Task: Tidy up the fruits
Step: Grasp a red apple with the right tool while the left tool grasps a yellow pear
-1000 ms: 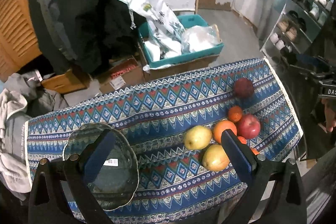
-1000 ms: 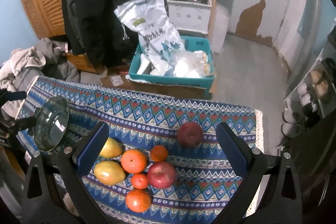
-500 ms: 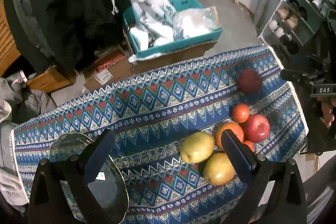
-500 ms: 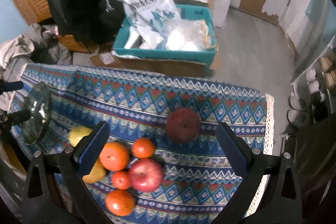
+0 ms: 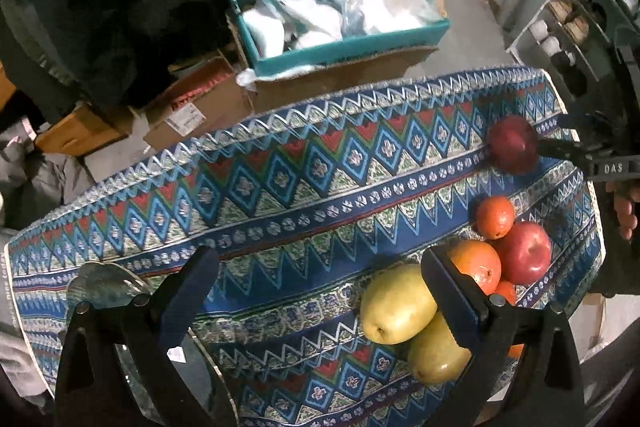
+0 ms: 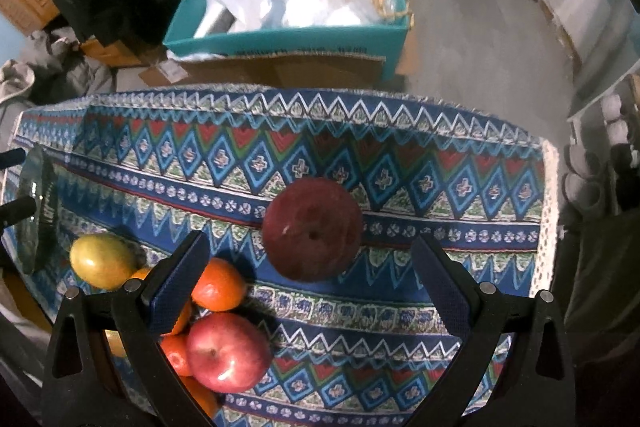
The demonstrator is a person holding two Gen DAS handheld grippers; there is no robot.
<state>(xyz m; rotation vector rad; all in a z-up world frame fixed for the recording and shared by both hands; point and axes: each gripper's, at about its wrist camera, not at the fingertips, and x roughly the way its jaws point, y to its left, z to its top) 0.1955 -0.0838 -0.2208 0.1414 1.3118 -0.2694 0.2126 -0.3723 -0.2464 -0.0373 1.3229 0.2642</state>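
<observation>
While your right gripper point(image 6: 306, 265) hovers with its two dark fingers spread wide and empty, the dark red round apple point(image 6: 313, 229) lies just ahead of them on the blue patterned zigzag tablecloth point(image 6: 440, 187), alone and apart from the other fruit. You hold the gripper low and pointing at it, so I judge this apple is your next pick; the wide opening gives room to bring one finger to each side. From the left wrist view, one finger of that gripper reaches in from the right toward the same apple, but I cannot tell if it touches. Your left gripper point(image 5: 320, 293) is also spread apart and holds nothing. It hangs over the cloth between the clear glass bowl point(image 5: 104, 287) at the left end and the fruit heap at the right: two yellow-green pears point(image 5: 396, 303), the bright red shiny apple point(image 5: 524, 253), and several oranges point(image 5: 494, 217), all pressed close together. The bowl looks empty, so the sorting is probably at its start. Because the lone apple is round and smooth, close on its widest part, or it may roll toward the table edge.
</observation>
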